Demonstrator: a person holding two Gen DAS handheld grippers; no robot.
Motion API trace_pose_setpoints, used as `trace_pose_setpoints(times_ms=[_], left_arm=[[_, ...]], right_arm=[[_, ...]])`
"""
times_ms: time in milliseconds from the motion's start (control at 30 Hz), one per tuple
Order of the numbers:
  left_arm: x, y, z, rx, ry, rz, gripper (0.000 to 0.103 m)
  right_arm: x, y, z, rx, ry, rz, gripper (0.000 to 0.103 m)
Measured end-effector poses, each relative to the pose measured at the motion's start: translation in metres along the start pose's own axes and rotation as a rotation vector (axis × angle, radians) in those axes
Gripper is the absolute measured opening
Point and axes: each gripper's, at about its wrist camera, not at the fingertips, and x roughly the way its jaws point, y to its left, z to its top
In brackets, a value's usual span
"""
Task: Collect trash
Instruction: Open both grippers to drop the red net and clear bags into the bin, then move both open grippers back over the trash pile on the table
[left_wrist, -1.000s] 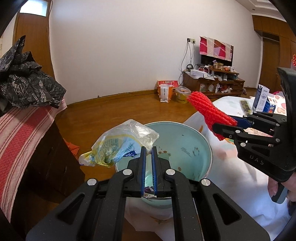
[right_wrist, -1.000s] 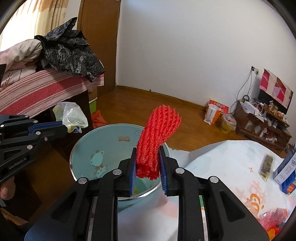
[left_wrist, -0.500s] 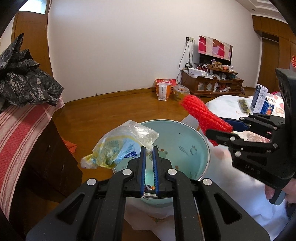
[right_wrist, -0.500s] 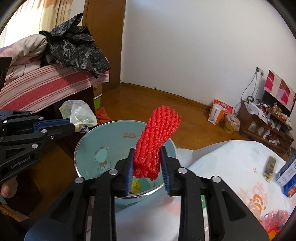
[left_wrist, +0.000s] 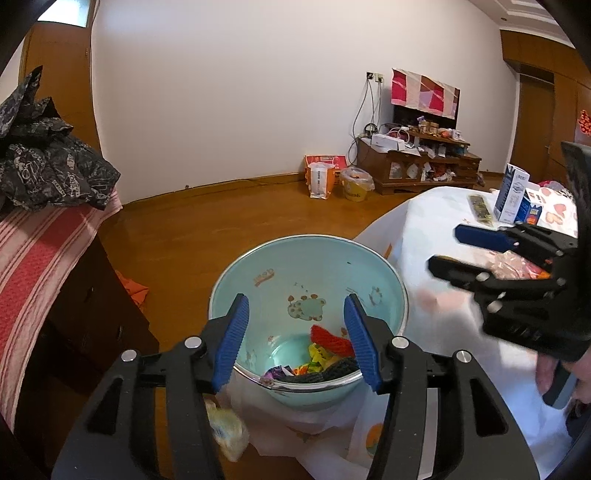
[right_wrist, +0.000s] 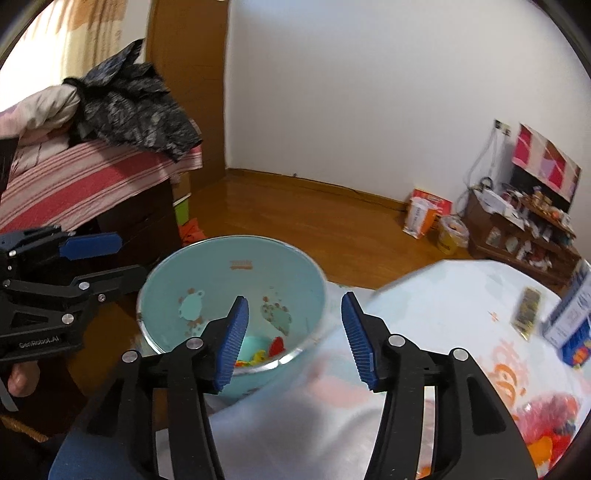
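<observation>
White lettering reading "GenRobot.AI" runs along the black body of the left gripper (right_wrist: 92, 258), near the left edge of the right wrist view. The blue and white carton (left_wrist: 511, 194) near the far edge of the table (left_wrist: 424, 221) carries print too small to read. The orange mark on the inner wall of the teal bin (right_wrist: 173, 266) is blurred and cannot be read. No other text is legible.

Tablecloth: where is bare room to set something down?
Bare cloth lies between the bin and the cartons. Crowded: the far edge with cartons and a wrapper, and the near right corner with red trash.
</observation>
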Motion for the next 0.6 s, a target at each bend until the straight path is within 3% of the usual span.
trace_pose_setpoints(times_ms=[133,267,600], left_arm=[[0.001,-0.014,-0.004,0.032,0.008,-0.012,0.054],[-0.001,-0.033,-0.001,0.065,-0.002,-0.034,0.062],[-0.001,-0.117,0.009,0.183,-0.015,-0.169,0.066]], right_arm=[[-0.023,-0.022,-0.008,0.044,-0.01,-0.049,0.054],[-0.058,-0.05,-0.02,0.093,-0.013,-0.128,0.057],[-0.169,-0.151,-0.097,0.298,0.018,-0.435,0.06]])
